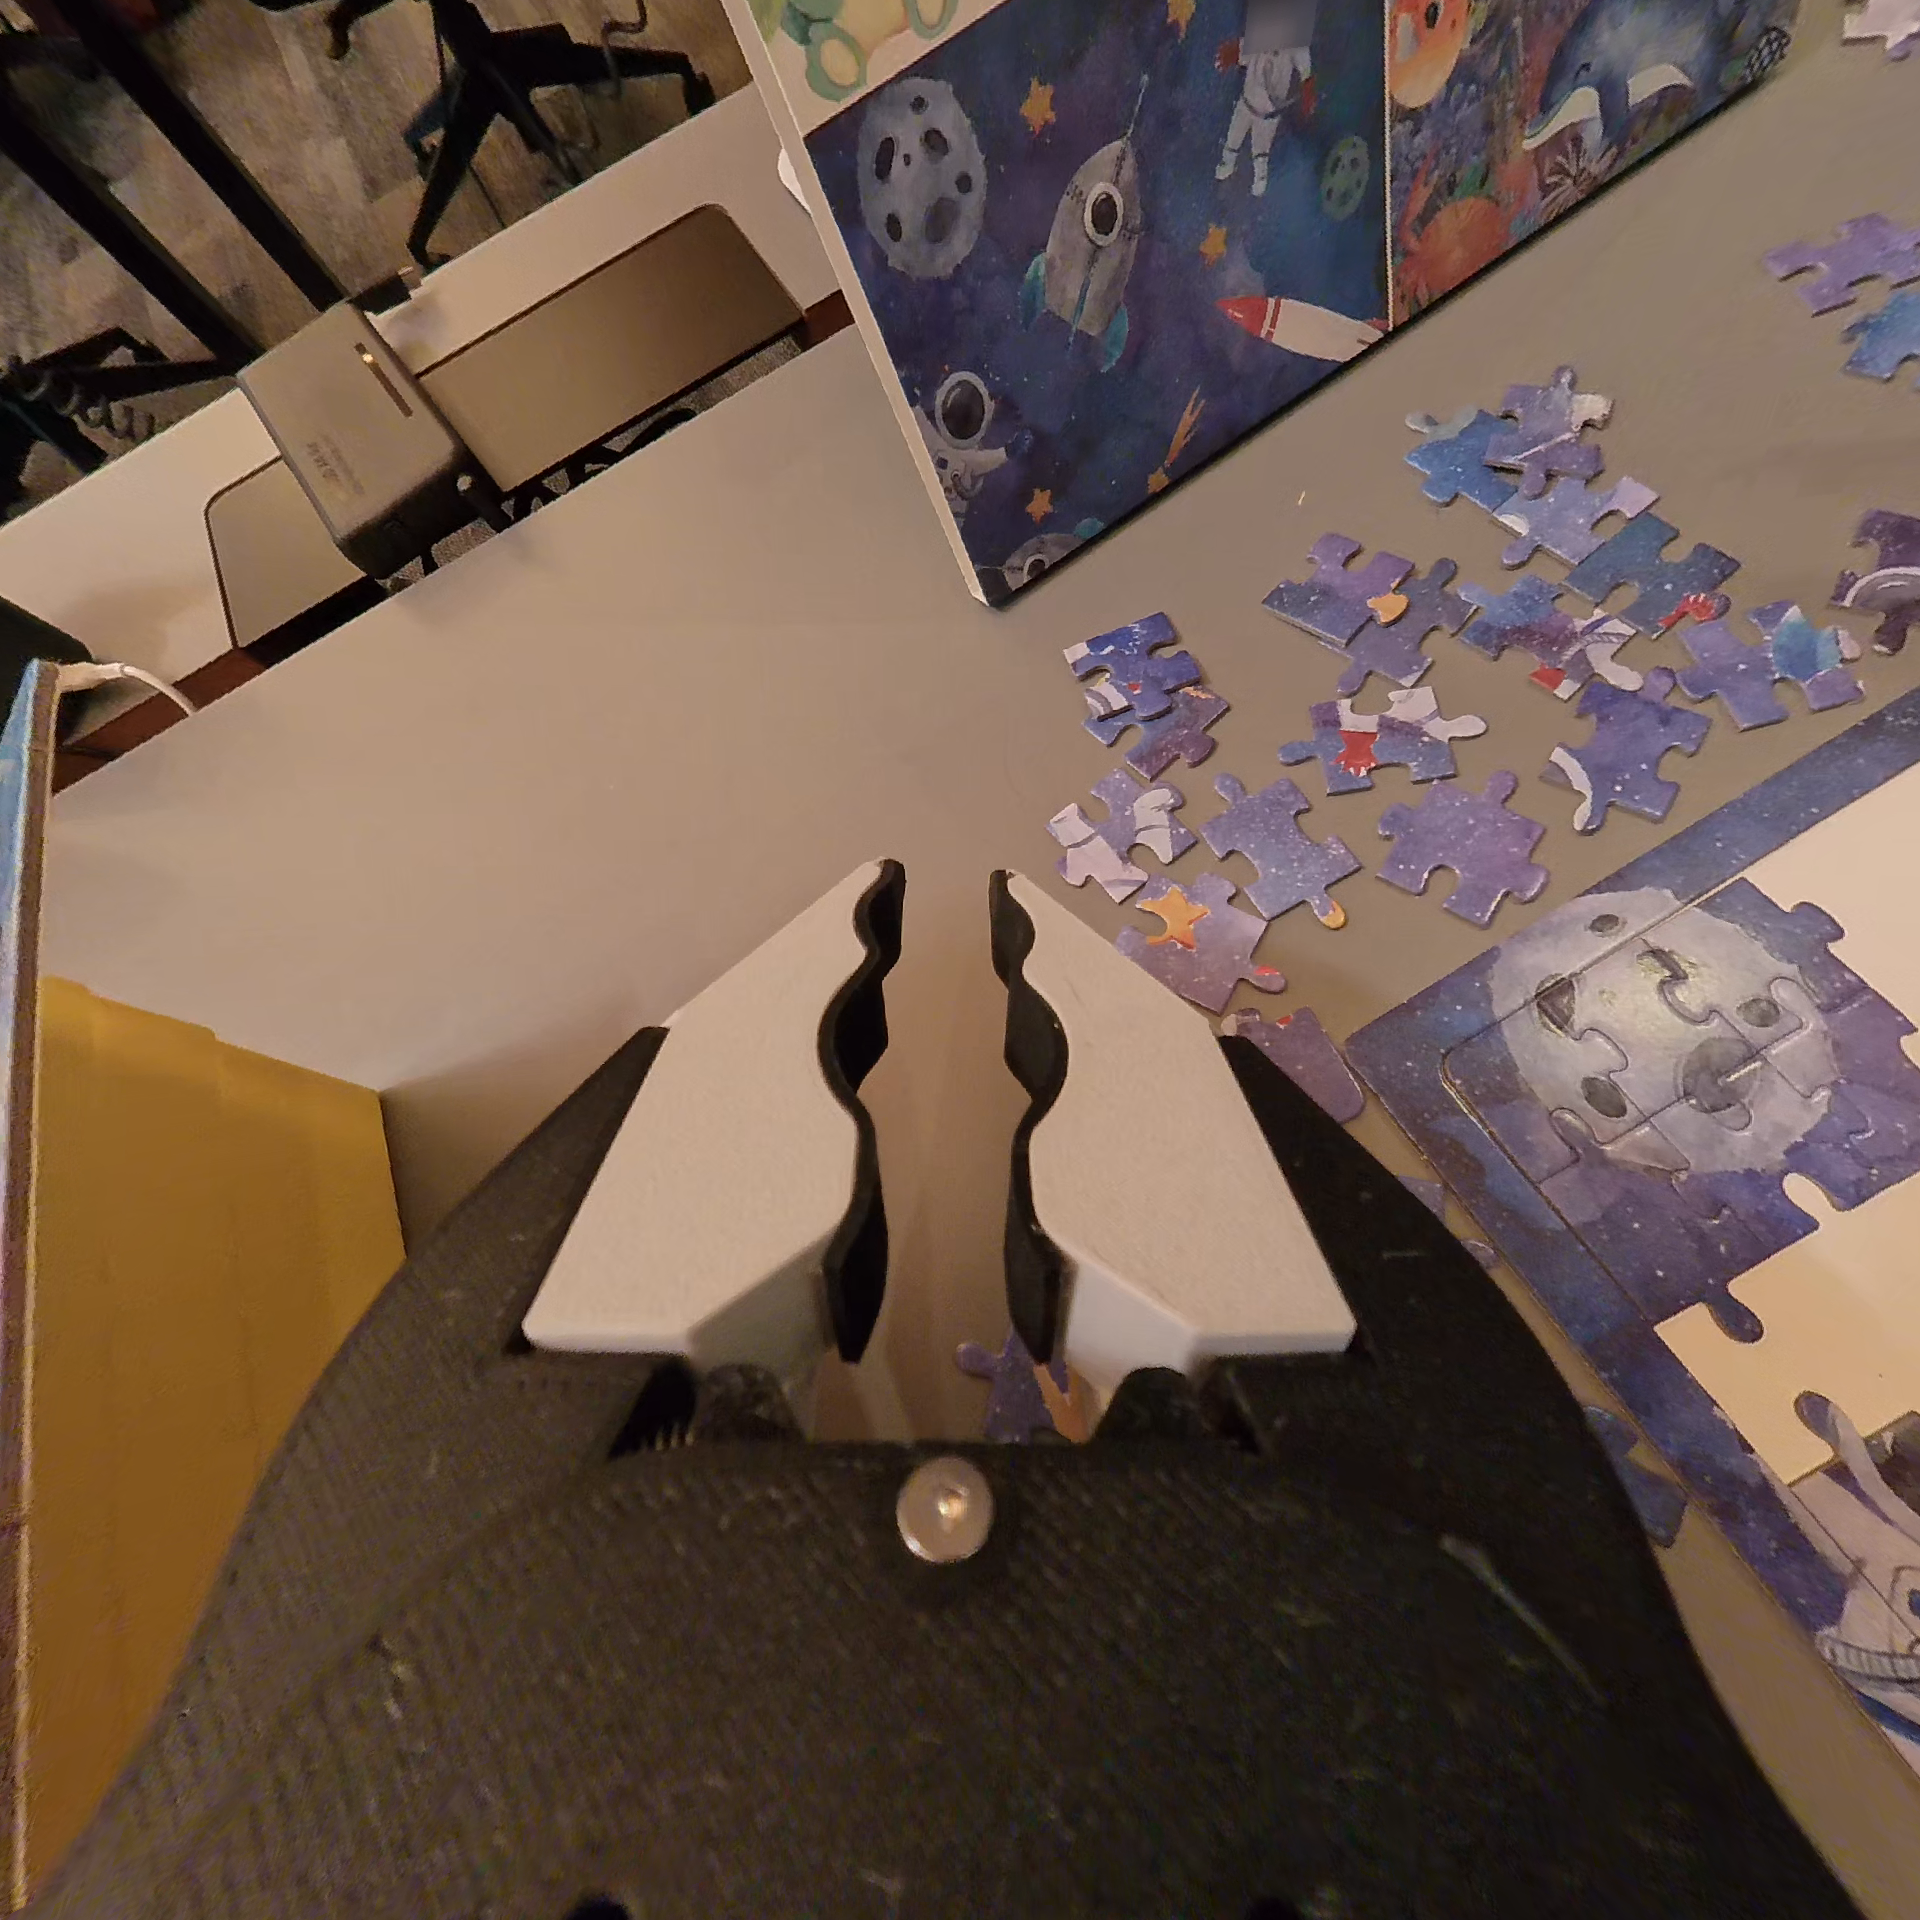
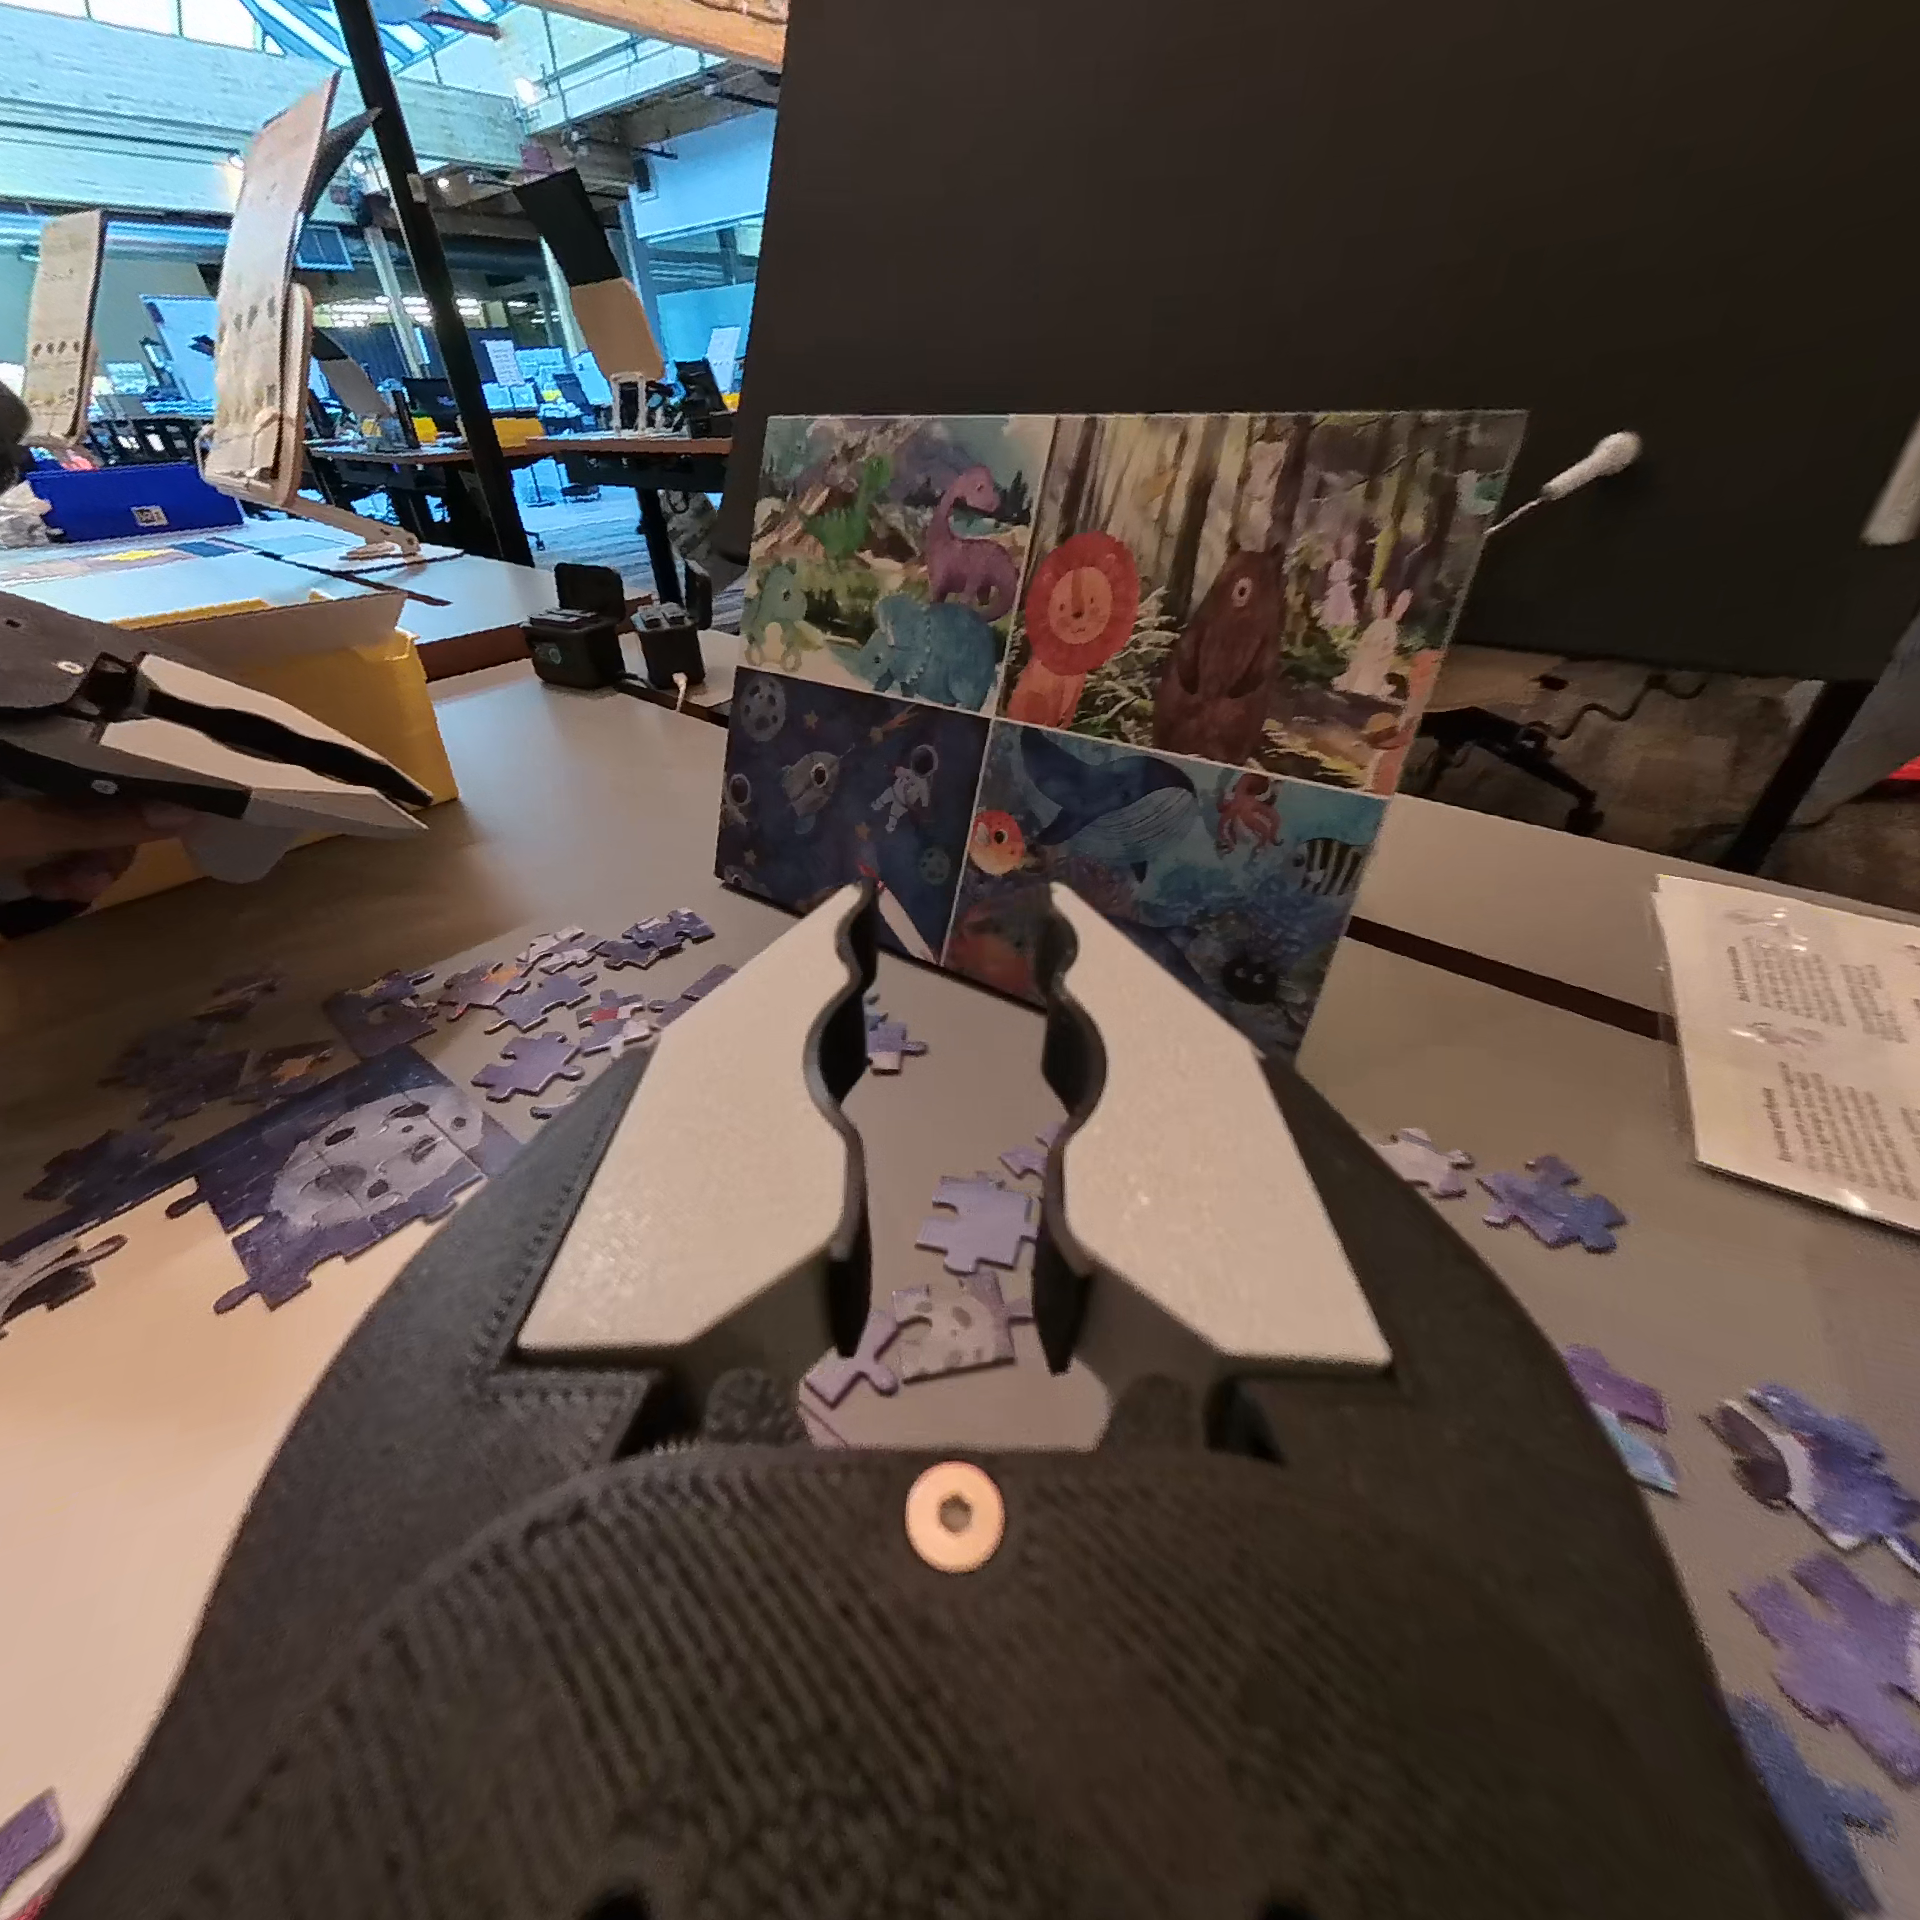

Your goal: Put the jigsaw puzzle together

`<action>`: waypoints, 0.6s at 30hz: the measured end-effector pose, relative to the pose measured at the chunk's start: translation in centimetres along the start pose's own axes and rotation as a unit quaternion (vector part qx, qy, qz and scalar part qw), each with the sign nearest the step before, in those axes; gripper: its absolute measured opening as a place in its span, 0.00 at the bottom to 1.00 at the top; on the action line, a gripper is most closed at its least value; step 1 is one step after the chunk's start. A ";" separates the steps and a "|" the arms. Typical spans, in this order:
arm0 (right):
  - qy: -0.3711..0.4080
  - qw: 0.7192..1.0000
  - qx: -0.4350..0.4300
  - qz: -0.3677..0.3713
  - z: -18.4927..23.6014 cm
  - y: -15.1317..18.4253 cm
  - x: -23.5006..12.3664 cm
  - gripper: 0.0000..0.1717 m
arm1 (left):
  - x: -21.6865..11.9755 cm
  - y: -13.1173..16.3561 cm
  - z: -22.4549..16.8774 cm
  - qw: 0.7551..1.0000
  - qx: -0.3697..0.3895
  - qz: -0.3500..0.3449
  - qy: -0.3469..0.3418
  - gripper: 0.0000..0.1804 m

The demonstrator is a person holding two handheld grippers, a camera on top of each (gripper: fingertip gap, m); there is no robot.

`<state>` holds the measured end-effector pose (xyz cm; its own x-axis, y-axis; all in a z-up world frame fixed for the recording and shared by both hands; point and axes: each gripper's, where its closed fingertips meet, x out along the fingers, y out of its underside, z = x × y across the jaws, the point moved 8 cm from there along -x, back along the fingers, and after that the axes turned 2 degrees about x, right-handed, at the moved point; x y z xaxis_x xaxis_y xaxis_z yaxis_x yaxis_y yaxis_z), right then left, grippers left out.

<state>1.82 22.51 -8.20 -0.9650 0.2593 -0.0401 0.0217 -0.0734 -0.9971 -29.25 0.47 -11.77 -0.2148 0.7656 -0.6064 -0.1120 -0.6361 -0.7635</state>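
**Two empty grippers above a space puzzle**

The left gripper (image 1: 943, 883) has white fingers with wavy black pads. The pads are a little way apart and nothing is between them. It hangs over a bare part of the grey table (image 1: 623, 779). Just to its right lies a purple cardboard puzzle piece with an orange star (image 1: 1195, 940). Low on the right is the half-built space puzzle with a grey moon (image 1: 1652, 1049) on a pale board. Past the fingers, loose blue and purple puzzle pieces (image 1: 1455, 717) are spread on the table. On the left is a yellow box (image 1: 187, 1195).

The right gripper (image 2: 961, 914) is open wider, and it holds nothing either. Under its fingers, flat on the table, lie a light purple puzzle piece (image 2: 982, 1221) and a piece with a grey moon on it (image 2: 961, 1325). More loose pieces sit on both sides. A white printed sheet (image 2: 1797, 1049) lies on the right.

Further back stands a big picture card with dinosaurs, forest animals, space and sea scenes (image 2: 1091, 707). Behind it is a black board (image 2: 1299, 208).
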 end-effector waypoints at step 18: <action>0.002 1.000 -0.007 -0.007 0.0 -0.5 -0.6 0.16 | 0.2 -0.3 -0.7 1.000 0.006 -0.001 0.007 0.08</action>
<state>2.42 22.43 -7.71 -0.9639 0.2649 -0.0258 0.0112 -0.0563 -0.9984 -28.58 0.91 -11.81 -0.2011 0.7680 -0.6081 -0.1248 -0.6358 -0.7617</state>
